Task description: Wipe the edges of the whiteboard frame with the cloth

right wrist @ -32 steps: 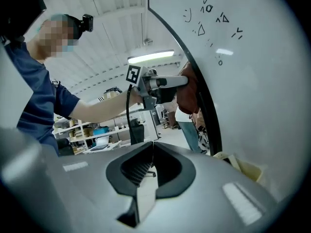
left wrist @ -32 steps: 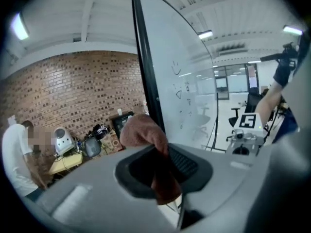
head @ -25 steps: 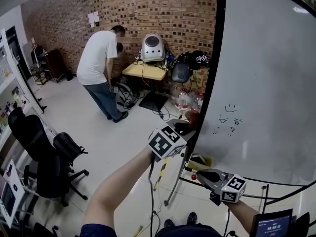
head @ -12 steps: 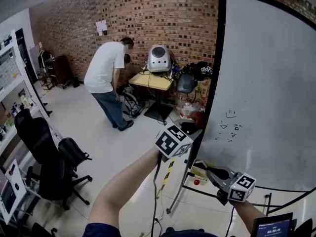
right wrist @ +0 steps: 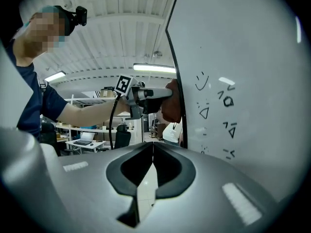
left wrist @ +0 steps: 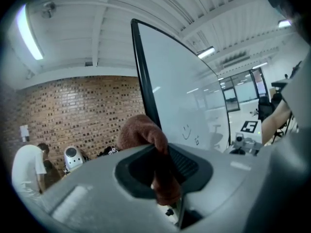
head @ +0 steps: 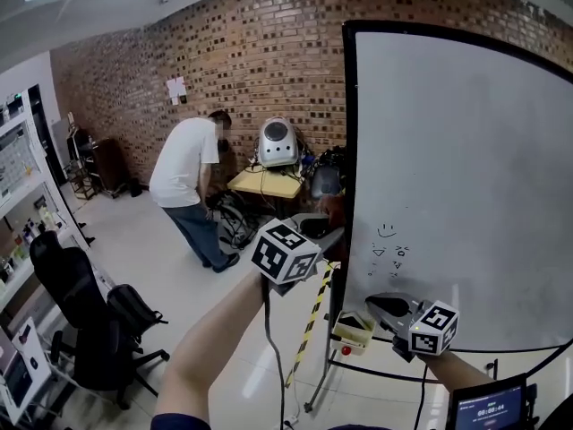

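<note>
brick wall [head: 269, 70] behind. your left gripper [left wrist: 164, 171] clamps the brown cloth [left wrist: 141, 132] at the left edge of the whiteboard frame [head: 347, 133]; your right gripper [right wrist: 152, 161] is closed, empty.

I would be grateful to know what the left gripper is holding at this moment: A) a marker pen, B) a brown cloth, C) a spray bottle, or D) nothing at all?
B: the left gripper view shows the left gripper with its jaws shut on a brown cloth, raised by the whiteboard's black frame.
</note>
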`<state>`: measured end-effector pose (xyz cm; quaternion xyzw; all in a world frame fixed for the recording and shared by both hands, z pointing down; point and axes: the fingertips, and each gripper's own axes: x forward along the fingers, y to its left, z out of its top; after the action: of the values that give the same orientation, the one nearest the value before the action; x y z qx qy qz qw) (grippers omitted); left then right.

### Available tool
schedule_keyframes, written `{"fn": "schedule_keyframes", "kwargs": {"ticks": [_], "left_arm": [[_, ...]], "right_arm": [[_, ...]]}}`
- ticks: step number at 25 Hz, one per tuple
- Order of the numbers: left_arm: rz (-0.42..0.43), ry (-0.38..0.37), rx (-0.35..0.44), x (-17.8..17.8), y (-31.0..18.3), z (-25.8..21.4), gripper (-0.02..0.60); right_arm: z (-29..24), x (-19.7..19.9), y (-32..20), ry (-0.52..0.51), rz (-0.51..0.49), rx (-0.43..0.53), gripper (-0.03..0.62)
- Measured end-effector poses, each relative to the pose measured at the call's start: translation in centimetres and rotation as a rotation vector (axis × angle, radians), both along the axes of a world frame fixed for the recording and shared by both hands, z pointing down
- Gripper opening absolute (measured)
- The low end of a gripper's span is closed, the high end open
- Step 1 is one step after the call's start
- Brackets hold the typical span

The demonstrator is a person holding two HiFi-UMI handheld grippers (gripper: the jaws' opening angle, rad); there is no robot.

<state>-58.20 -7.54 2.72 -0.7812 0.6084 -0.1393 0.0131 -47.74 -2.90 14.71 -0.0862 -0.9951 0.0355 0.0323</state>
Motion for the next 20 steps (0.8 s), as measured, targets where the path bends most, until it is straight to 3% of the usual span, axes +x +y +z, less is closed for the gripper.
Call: {"fn": "schedule_keyframes", "kwargs": {"ticks": [7, 20], "left_arm": [[-0.012, -0.063, 0.042, -0.1, -0.1, -4.6, 0.064], [0.000, -0.128, 0.111, -1.3, -1.0, -12.3, 0.063]], "right_arm": [[-5.9, -0.8, -0.3, -0.062, -0.016, 0.081, 0.009], [-10.4, -1.2, -0.7, -0.143, -0.033, 0.117, 0.009]]}}
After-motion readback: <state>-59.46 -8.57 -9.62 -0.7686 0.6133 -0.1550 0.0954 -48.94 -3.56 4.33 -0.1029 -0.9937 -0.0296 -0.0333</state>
